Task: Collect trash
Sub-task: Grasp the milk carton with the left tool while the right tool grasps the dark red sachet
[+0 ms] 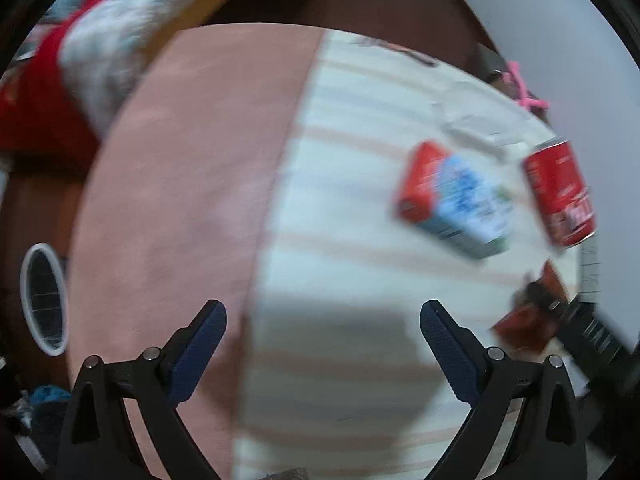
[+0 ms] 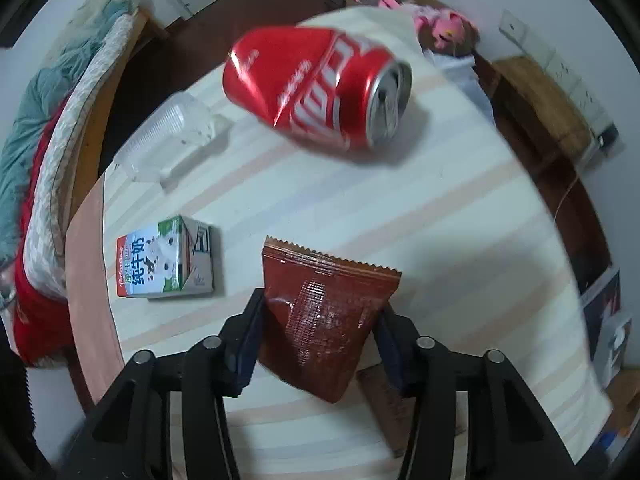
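My right gripper (image 2: 320, 312) is shut on a brown snack wrapper (image 2: 332, 276), its blue pads pressing both sides of the pack. Beyond it on the striped tablecloth (image 2: 420, 220) lie a dented red soda can (image 2: 316, 88), a small milk carton (image 2: 164, 260) and a clear plastic cup (image 2: 168, 136) on its side. The blurred left wrist view shows my left gripper (image 1: 323, 312) open with nothing between its fingers. It hangs over the cloth, left of the carton (image 1: 452, 200) and the can (image 1: 558, 192). At the right edge the wrapper (image 1: 524, 328) sits in the right gripper.
A white-rimmed bin (image 1: 43, 298) stands on the floor left of the table. A bed with blankets (image 2: 48, 140) runs along the left. A pink plush toy (image 2: 444, 24), a brown box (image 2: 536, 100) and a power strip (image 2: 580, 92) lie behind the table.
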`<state>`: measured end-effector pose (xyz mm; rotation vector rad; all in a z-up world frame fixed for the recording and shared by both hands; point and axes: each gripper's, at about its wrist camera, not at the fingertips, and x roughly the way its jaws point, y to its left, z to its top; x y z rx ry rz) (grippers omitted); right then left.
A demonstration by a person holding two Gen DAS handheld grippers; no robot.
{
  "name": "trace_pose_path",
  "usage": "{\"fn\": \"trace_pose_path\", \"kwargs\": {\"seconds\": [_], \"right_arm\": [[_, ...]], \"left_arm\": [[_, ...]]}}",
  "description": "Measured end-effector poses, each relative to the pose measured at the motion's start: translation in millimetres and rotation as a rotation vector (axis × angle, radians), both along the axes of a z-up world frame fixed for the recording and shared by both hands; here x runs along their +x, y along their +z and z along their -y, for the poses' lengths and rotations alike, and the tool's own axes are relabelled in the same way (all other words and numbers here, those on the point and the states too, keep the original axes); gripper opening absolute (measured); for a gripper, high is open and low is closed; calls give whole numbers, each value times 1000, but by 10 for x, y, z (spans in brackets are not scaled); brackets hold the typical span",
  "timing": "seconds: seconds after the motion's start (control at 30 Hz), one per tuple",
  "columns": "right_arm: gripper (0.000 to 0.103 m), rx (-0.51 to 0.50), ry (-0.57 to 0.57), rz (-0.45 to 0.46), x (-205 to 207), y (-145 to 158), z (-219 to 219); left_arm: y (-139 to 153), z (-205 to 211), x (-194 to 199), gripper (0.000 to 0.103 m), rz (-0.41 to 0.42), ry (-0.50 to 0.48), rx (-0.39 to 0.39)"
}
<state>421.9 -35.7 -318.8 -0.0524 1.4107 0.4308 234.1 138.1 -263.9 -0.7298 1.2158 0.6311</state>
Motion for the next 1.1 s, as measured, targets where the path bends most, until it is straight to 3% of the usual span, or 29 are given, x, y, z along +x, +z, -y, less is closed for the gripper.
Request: {"fn": "trace_pose_path", "kwargs": {"seconds": [0.13,0.27,0.37,0.43,0.5,0.6,0.67,0.8,0.9,0.93,1.0,1.1], "right_arm": [[48,-39,-11,16,282,75,150],[48,-86,-36,19,574,69,254],[48,-100,-40,9,684,11,284],[48,-109,-34,3,701,-12,274],[48,-109,-21,-8,695,-33,269],[48,-105,5,-18,649,-45,269],[48,-90,28,-37,585,-45,293],[48,-66,94,-83,445,-64,316],[49,-56,156,-120,278,-73,301],[51,-59,166,-123,255,-78,298],[67,-65,181,-120,194,-83,280],[73,-68,171,-109,144,-63,287]], "left_arm": [[50,-59,466,99,48,19,-119],[-73,-167,798,98,58,133,-258],[-237,-209,951,97,15,189,-287],[-289,-197,986,82,-11,211,-269],[-285,-191,994,75,-21,225,-239],[-188,-79,983,60,-14,138,-152],[-134,54,958,58,-26,-7,-65],[-81,258,758,58,-63,-314,36],[-30,345,610,57,-115,-472,95],[-33,350,559,57,-131,-502,98],[-53,298,480,58,-131,-502,81],[-122,181,366,58,-102,-414,-15]]}}
